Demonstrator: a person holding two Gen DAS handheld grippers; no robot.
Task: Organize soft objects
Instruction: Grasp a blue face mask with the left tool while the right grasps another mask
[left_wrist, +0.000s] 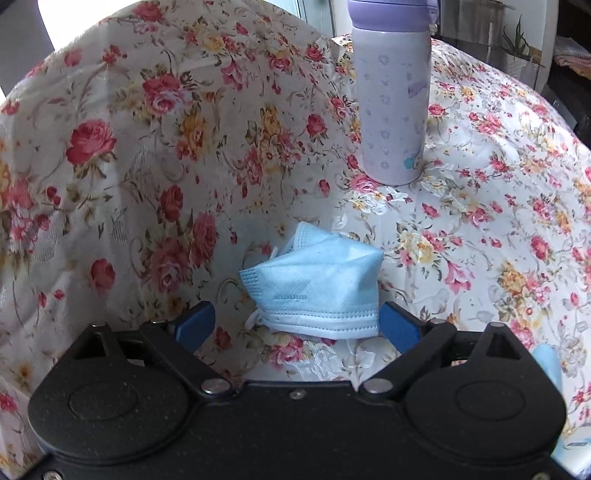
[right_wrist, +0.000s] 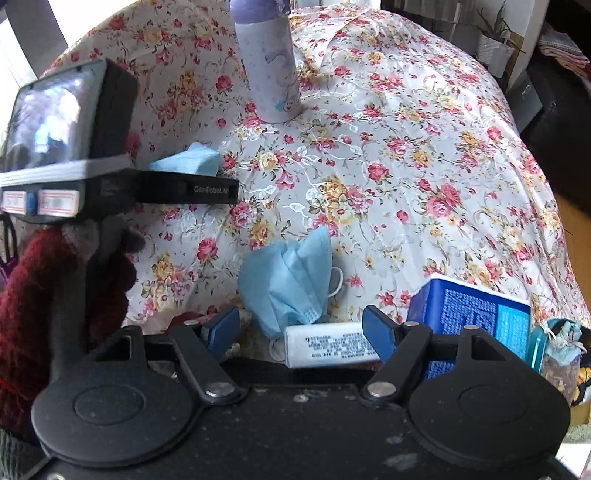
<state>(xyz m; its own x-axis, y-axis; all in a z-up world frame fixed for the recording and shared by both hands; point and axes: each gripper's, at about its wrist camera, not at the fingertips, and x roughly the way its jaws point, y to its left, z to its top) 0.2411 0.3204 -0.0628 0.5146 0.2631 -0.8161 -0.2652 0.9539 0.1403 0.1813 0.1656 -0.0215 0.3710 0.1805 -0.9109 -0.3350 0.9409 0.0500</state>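
Left-wrist view: our left gripper (left_wrist: 297, 325) stands released, its blue fingers (left_wrist: 195, 320) spread either side of a folded blue face mask (left_wrist: 314, 286) lying on the floral tablecloth (left_wrist: 480, 221), pads clear of it. A lilac bottle (left_wrist: 392, 99) stands upright beyond.

Right-wrist view: our right gripper (right_wrist: 301, 326) is also unclenched; a second crumpled blue mask (right_wrist: 286, 280) lies between its fingers, ungripped, touching a white packet (right_wrist: 330, 343). A blue box (right_wrist: 476, 317) sits just right.
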